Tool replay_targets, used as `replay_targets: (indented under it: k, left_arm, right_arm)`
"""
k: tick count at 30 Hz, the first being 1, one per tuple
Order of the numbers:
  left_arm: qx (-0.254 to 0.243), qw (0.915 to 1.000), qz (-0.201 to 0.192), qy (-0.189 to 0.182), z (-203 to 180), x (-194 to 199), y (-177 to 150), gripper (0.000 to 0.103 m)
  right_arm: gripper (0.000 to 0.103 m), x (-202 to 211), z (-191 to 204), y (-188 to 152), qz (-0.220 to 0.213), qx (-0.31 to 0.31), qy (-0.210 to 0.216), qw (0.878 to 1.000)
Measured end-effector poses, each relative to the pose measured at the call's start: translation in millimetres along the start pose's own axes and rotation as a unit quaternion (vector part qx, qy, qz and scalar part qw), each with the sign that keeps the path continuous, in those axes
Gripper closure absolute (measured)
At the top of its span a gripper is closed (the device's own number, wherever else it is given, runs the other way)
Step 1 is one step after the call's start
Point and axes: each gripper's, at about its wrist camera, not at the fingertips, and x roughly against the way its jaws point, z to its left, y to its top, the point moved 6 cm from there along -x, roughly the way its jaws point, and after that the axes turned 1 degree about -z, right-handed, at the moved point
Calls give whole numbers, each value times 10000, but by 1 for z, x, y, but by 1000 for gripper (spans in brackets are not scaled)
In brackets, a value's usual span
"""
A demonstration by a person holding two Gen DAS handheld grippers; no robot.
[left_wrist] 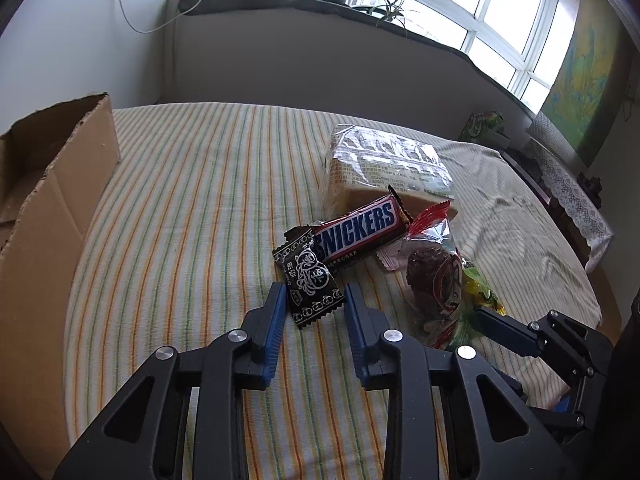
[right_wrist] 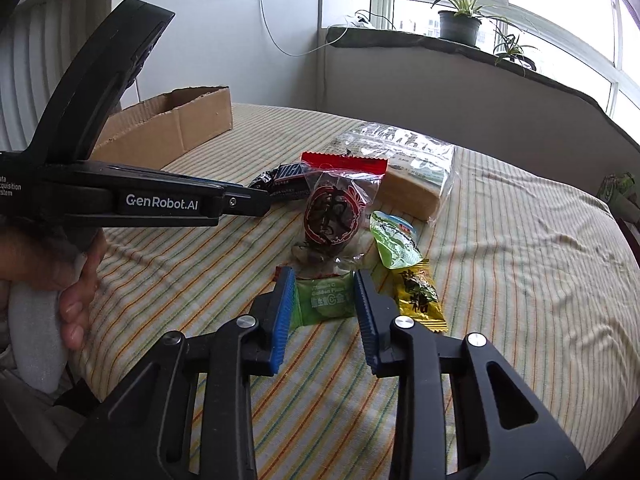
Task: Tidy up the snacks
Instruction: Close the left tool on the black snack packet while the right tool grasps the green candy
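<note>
Left hand-held gripper (left_wrist: 312, 300): hovering low with its jaws spread wide either side of the black sachet (left_wrist: 310, 280), not pinching it yet.
Black sachet: lying flat on the striped cloth (left_wrist: 192, 208); it is looking light, crinkly and slippery, so a pinch across the middle of its flat body seems safest.
Right hand-held gripper (right_wrist: 322, 288): also gaping wide, framing the green sachet (right_wrist: 324, 300) without closing on it.
Green sachet: sitting at the near edge of the pile; small, soft and near weightless by the look of it, best taken across its width.
Yellow sachet (right_wrist: 418, 296): lying just beside the green one, partly under a pale green pouch (right_wrist: 396, 242).
Clear bag (right_wrist: 334, 216): leaning over the sachets, probably crushable, so a grip at the red seal would be kinder.
Snickers (left_wrist: 358, 230): resting on the black sachet's far end, stiffer, good for a mid-bar grip.
Cracker pack (left_wrist: 384, 168): bulkiest, likely brittle.
Box (left_wrist: 56, 184): standing open far left, well apart; I am seeing no snacks inside, though much of it is hidden.
</note>
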Motion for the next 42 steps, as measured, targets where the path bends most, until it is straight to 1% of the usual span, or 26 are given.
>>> replay_targets:
  k: [2, 4, 5, 6, 7, 8, 12, 14, 24, 37, 40, 42]
  left_arm:
    - [43, 10000, 6, -41, 1, 0, 1, 80]
    - [89, 9999, 8, -71, 3, 1, 1, 83]
    - [105, 9999, 13, -77, 3, 1, 1, 84]
    - [126, 9999, 15, -83, 4, 1, 2, 86]
    - [138, 9999, 12, -90, 5, 2, 1, 89]
    - [138, 9999, 20, -96, 5, 2, 1, 90]
    - [152, 9998, 24, -123, 5, 2, 1, 90]
    - [176, 9997, 26, -139, 5, 1, 1, 90]
    - [318, 9992, -8, -248, 11, 4, 1, 95]
    - [239, 9989, -363, -185, 10, 34, 1, 95]
    - [271, 9987, -402, -180, 9, 41, 0, 95]
    - [251, 9989, -349, -174, 7, 42, -2, 95]
  right_arm:
    - [72, 1, -1, -1, 18, -27, -8, 10000]
    - [71, -1, -2, -4, 138, -46, 5, 9999]
    - [69, -2, -3, -4, 155, -24, -34, 9999]
    - [69, -3, -4, -4, 187, -43, -81, 9998]
    - [66, -3, -5, -5, 187, -86, -80, 9998]
    - [65, -4, -7, -5, 197, -118, -99, 9997]
    - [65, -5, -8, -4, 236, -188, -61, 9995]
    - [70, -4, -10, -4, 233, -226, -54, 9995]
    - [71, 2, -10, -3, 110, -303, -53, 9995]
    - [71, 33, -16, 0, -187, -476, -193, 9985]
    - [71, 39, -16, -1, -221, -474, -223, 9984]
    - [71, 42, -15, -2, -226, -491, -231, 9983]
